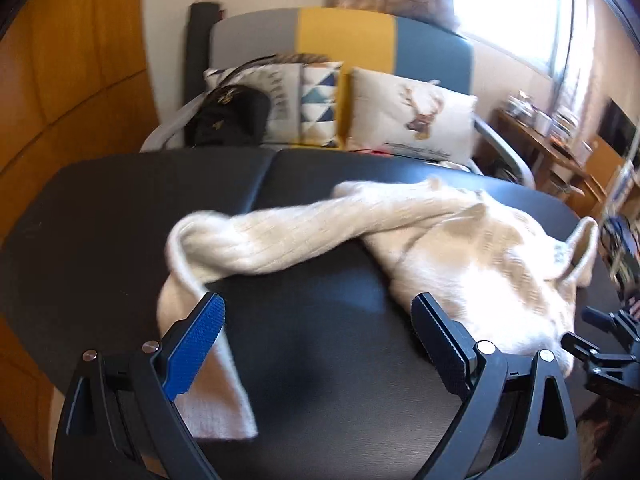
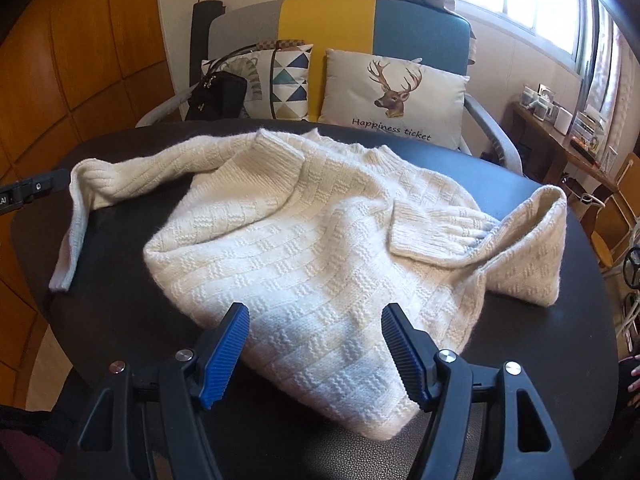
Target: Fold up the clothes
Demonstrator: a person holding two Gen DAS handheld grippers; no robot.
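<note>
The cream sweater (image 2: 304,236) is lying crumpled on the dark worktop (image 2: 120,312), with its body in the middle. One sleeve (image 2: 132,184) is stretching toward the left edge of the worktop and bending down there toward the near edge. The other sleeve (image 2: 532,248) is folded over near the right edge, and its ribbed cuff (image 2: 432,228) is resting on the body.

The right gripper (image 2: 316,354) is pointing steeply down at the near hem of the sweater. Its jaws are standing apart, the knit is showing between them, and the blue pads (image 2: 224,360) are not pressing on it. The right wrist view is sharp.

The left gripper (image 1: 318,344) is also tilting down, over the left part of the worktop. Its jaws are standing wide apart and are holding nothing; bare worktop is showing between them. The end of the left sleeve is lying just behind its left finger (image 1: 196,344). The left wrist view is blurred.

Behind the far edge of the worktop, a chair (image 2: 420,28) is carrying pillows (image 2: 396,96) and a black bag (image 2: 218,94).
</note>
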